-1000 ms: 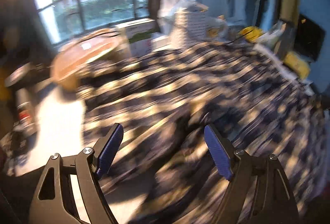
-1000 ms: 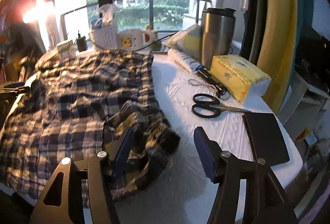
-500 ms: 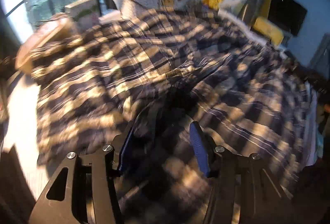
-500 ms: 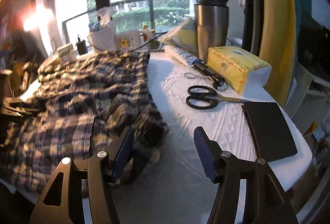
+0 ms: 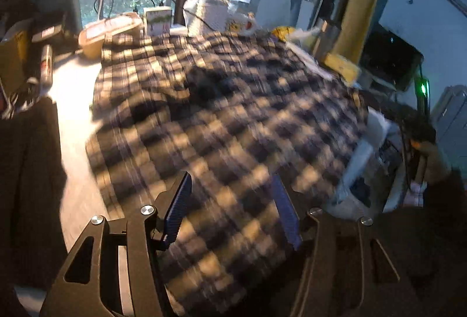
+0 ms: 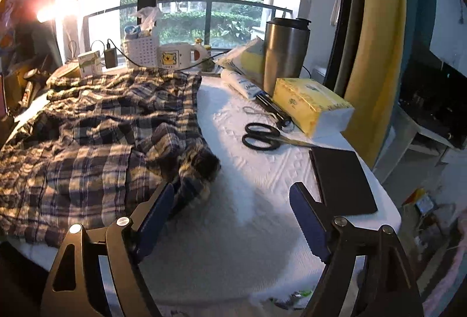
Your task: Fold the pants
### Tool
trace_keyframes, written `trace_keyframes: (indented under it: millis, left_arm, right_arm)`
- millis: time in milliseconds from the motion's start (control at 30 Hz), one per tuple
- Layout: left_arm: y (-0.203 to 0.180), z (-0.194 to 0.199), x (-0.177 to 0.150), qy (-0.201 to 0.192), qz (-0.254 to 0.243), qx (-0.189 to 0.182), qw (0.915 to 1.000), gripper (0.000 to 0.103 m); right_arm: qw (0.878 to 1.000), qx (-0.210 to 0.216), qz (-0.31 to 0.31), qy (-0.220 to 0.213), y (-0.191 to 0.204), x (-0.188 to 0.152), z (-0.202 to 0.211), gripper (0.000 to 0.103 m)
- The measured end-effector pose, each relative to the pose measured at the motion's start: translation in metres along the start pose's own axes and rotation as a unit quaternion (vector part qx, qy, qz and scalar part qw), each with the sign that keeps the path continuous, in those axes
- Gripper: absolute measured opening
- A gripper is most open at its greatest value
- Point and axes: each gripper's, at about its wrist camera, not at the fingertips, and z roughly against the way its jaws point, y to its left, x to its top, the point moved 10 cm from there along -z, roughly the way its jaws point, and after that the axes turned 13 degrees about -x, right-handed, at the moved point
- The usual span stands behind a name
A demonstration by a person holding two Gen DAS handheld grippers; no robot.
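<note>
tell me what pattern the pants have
A dark blue and cream plaid on the pants, clearest in the right wrist view.

Motion blur smears the plaid pants (image 5: 233,124) across the left wrist view, so whether the blue pads (image 5: 177,207) touch the cloth cannot be told. Left of the pants, the table's (image 6: 262,185) clutter is lost in shadow and glare.

White-covered table (image 6: 262,229) with plaid pants (image 6: 102,147), scissors (image 6: 262,136)
</note>
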Motion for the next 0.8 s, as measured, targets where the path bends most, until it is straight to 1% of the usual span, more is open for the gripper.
trace_keyframes:
  millis: [33, 100, 133, 233, 300, 433, 467, 567, 667, 700, 733, 800]
  left_arm:
    - [-0.003, -0.001, -0.01, 0.009, -0.008, 0.002, 0.9999, 0.058]
    - [-0.006, -0.007, -0.023, 0.023, -0.02, 0.012, 0.9995, 0.063]
    - [-0.01, -0.011, -0.034, 0.037, -0.03, 0.014, 0.9988, 0.065]
    - [-0.024, -0.013, -0.05, 0.054, -0.048, 0.006, 0.9973, 0.065]
    - [-0.026, -0.015, -0.055, 0.061, -0.054, 0.006, 0.9967, 0.067]
    - [-0.024, -0.022, -0.058, 0.062, -0.072, 0.019, 0.9953, 0.079]
    - [-0.025, -0.023, -0.059, 0.064, -0.079, 0.024, 0.9946, 0.082]
    - [-0.025, -0.03, -0.06, 0.068, -0.105, 0.05, 0.9908, 0.085]
    - [-0.022, -0.036, -0.06, 0.077, -0.13, 0.084, 0.985, 0.085]
    - [-0.022, -0.037, -0.06, 0.079, -0.135, 0.089, 0.9837, 0.083]
    - [-0.02, -0.037, -0.059, 0.08, -0.143, 0.101, 0.9813, 0.077]
    - [-0.022, -0.035, -0.059, 0.083, -0.151, 0.094, 0.9805, 0.069]
  right_arm:
    - [1.0, -0.001, 0.002, 0.002, 0.0, -0.002, 0.001, 0.083]
    - [1.0, 0.001, 0.008, 0.007, 0.004, -0.004, 0.002, 0.083]
    - [1.0, 0.003, 0.013, 0.008, 0.007, -0.005, 0.003, 0.083]
    - [0.999, 0.01, 0.033, 0.008, 0.016, -0.004, 0.007, 0.083]
    - [0.999, 0.013, 0.043, 0.008, 0.021, -0.003, 0.009, 0.083]
    - [0.999, 0.016, 0.045, 0.013, 0.025, -0.004, 0.008, 0.083]
    - [0.999, 0.018, 0.045, 0.014, 0.026, -0.004, 0.009, 0.083]
    - [0.998, 0.022, 0.048, 0.015, 0.029, -0.007, 0.009, 0.083]
    - [0.998, 0.025, 0.045, 0.019, 0.03, -0.011, 0.008, 0.083]
    - [0.999, 0.025, 0.044, 0.02, 0.03, -0.013, 0.007, 0.083]
    - [0.999, 0.025, 0.043, 0.021, 0.029, -0.014, 0.006, 0.083]
    - [0.999, 0.025, 0.04, 0.022, 0.026, -0.015, 0.005, 0.083]
